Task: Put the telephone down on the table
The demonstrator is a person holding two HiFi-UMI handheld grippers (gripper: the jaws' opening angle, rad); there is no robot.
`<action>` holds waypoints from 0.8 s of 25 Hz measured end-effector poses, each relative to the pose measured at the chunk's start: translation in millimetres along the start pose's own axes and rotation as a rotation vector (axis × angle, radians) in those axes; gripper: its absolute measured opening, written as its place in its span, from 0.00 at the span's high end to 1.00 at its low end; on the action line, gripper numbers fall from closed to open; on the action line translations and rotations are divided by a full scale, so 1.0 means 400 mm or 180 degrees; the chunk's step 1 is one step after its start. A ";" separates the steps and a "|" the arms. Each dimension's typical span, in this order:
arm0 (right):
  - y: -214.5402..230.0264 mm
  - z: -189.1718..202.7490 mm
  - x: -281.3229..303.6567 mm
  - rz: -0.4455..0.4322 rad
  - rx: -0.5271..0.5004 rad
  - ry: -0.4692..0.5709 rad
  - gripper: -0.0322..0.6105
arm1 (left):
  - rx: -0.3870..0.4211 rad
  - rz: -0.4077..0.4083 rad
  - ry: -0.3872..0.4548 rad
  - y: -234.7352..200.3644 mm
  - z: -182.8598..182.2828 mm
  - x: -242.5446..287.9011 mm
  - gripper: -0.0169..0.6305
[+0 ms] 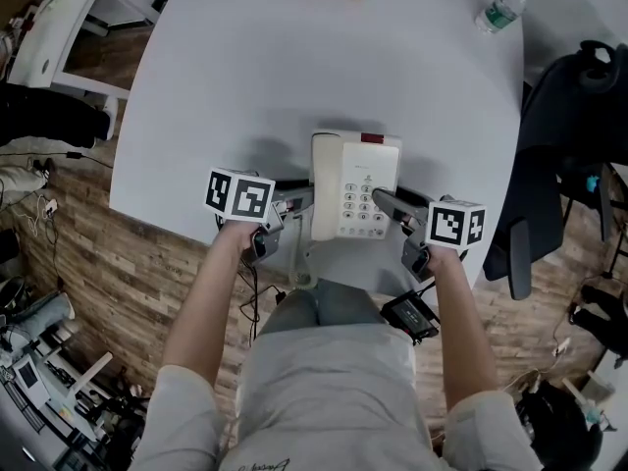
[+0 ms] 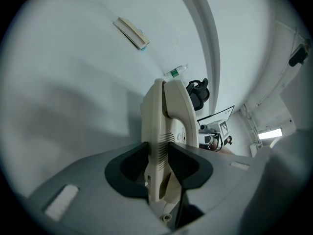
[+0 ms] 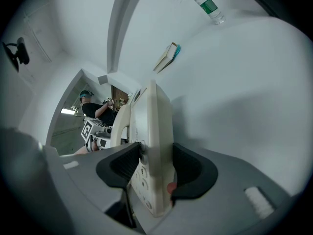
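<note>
Your left gripper is clenched on the handset side of the cream telephone, and your right gripper pinches the keypad side, so each claw grasps one edge. The telephone sits at the centre of the head view, over the near edge of the white table and seemingly just above it. Expect a stiff, light, slippery plastic shell with a loose handset, so hold both side edges level.

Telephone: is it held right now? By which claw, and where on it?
Both. The left claw clamps the telephone on its handset-side edge; the right claw clamps its keypad-side edge.
</note>
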State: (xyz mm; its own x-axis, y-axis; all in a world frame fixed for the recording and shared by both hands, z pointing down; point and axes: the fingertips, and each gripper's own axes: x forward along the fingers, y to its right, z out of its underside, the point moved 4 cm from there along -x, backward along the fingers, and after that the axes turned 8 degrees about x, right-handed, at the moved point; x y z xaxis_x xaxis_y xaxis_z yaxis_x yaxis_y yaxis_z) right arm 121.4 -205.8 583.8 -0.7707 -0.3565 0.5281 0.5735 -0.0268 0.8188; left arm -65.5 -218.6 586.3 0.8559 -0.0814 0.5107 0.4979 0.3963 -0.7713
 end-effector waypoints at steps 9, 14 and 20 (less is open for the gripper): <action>0.011 0.005 0.008 0.0028 0.0037 -0.0040 0.61 | -0.0036 -0.0011 -0.0002 -0.013 0.005 0.012 0.75; 0.020 0.008 0.014 0.0026 0.0082 -0.0062 0.61 | -0.0045 -0.0034 -0.0005 -0.018 0.006 0.016 0.75; 0.025 0.007 0.015 0.0039 0.0091 -0.0035 0.60 | -0.0084 -0.0037 0.0015 -0.022 0.008 0.020 0.75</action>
State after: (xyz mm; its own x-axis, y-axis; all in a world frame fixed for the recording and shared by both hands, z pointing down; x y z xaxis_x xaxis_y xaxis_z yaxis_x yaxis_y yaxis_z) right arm 121.6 -205.5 595.9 -0.7669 -0.3462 0.5404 0.5748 0.0042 0.8183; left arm -63.4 -219.6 598.4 0.8507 -0.0903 0.5178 0.5112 0.3711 -0.7752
